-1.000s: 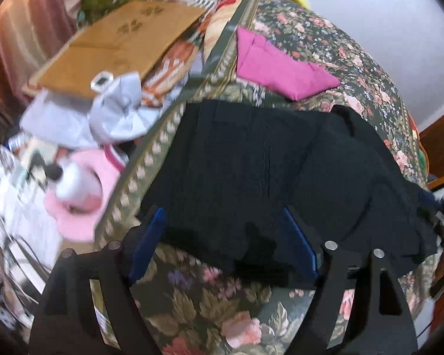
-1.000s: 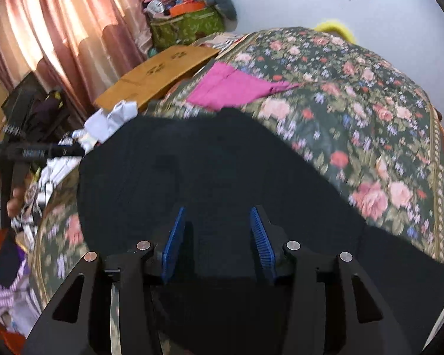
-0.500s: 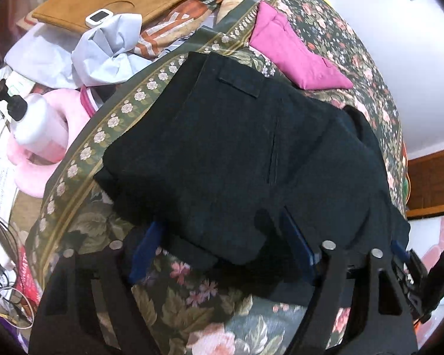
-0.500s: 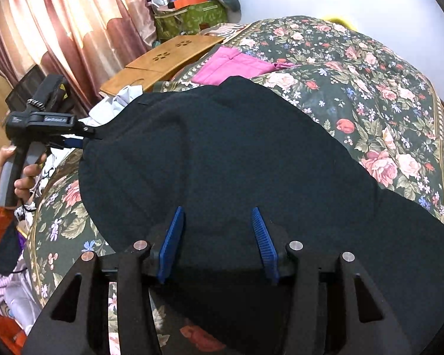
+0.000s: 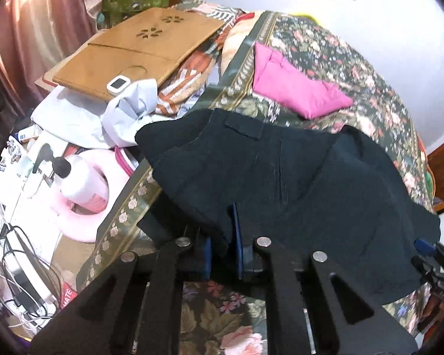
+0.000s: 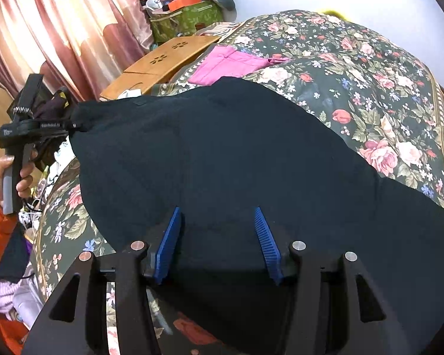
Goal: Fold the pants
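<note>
Between left fingers [image 5: 239, 236]: pants [image 5: 281, 183].

Black pants [image 5: 281, 177] spread rumpled, corner lifted off bed.

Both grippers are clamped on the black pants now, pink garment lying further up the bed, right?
Not quite. Only the left gripper is clamped on the black pants; the right gripper is open, per the right wrist view. The pink garment does lie further up.
</note>
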### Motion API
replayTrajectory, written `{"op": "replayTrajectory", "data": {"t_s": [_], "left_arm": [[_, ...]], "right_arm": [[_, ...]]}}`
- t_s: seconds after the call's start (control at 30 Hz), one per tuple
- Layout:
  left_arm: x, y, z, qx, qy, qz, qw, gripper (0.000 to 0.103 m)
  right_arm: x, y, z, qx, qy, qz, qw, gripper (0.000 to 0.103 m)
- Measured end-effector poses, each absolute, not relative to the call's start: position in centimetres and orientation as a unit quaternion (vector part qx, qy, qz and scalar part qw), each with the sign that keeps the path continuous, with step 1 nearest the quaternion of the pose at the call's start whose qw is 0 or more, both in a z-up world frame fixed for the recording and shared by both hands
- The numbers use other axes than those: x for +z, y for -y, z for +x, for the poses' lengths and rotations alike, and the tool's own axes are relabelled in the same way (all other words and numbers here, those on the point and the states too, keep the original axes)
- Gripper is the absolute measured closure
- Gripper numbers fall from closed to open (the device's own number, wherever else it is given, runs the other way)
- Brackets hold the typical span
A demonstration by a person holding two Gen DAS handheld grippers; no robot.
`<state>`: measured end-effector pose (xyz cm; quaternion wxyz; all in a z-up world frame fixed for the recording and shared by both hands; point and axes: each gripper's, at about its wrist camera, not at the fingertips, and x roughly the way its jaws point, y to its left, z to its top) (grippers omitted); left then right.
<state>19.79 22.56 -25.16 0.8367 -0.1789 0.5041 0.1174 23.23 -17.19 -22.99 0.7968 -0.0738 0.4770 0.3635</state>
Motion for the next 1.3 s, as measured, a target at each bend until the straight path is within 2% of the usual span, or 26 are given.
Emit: {"op": "replayTrajectory", "data": {"t_s": [0.23,0.47,0.67,0.73,0.8,0.87,0.93,1.0,1.3], "left_arm": [[-29.6,-22.5,18.8,0.119,-0.538,-0.192,0.812,0.088],[-29.6,-22.0,18.0,0.12,-0.534,-0.169,0.82,0.084],[-28.3,-21.7,17.2,0.109,-0.536,-0.153,0.823,0.074],[-27.8,-21.8,16.7,0.114,-0.538,-0.149,0.822,0.064],[-27.1,-21.9,16.2,0.12,-0.532,-0.147,0.825,0.06],[-26.2,-21.9,15.7,0.118,-0.525,-0.145,0.83,0.056],[-25.3,-21.9,15.5,0.114,-0.517,-0.141,0.837,0.039],[-24.5,-21.7,15.9,0.119,-0.509,-0.133,0.842,0.032],[-22.6,-16.8,20.4,0.053,-0.505,-0.113,0.854,0.026]], "right_arm": [[-21.9,17.1,23.6,0.355,-0.482,-0.072,0.798,0.055],[-20.0,15.1,24.7,0.354,-0.453,-0.07,0.815,0.048],[-22.3,14.8,25.0,0.34,-0.488,-0.069,0.801,0.047],[-23.1,15.4,24.6,0.333,-0.494,-0.07,0.8,0.043],[-23.0,16.5,24.0,0.326,-0.486,-0.064,0.808,0.035],[-22.8,17.6,23.6,0.32,-0.486,-0.055,0.811,0.035],[-22.8,19.1,23.3,0.309,-0.49,-0.039,0.814,0.032],[-22.8,20.5,23.1,0.301,-0.495,-0.02,0.815,0.032],[-20.9,28.2,20.8,0.215,-0.483,0.021,0.848,0.032]]}}
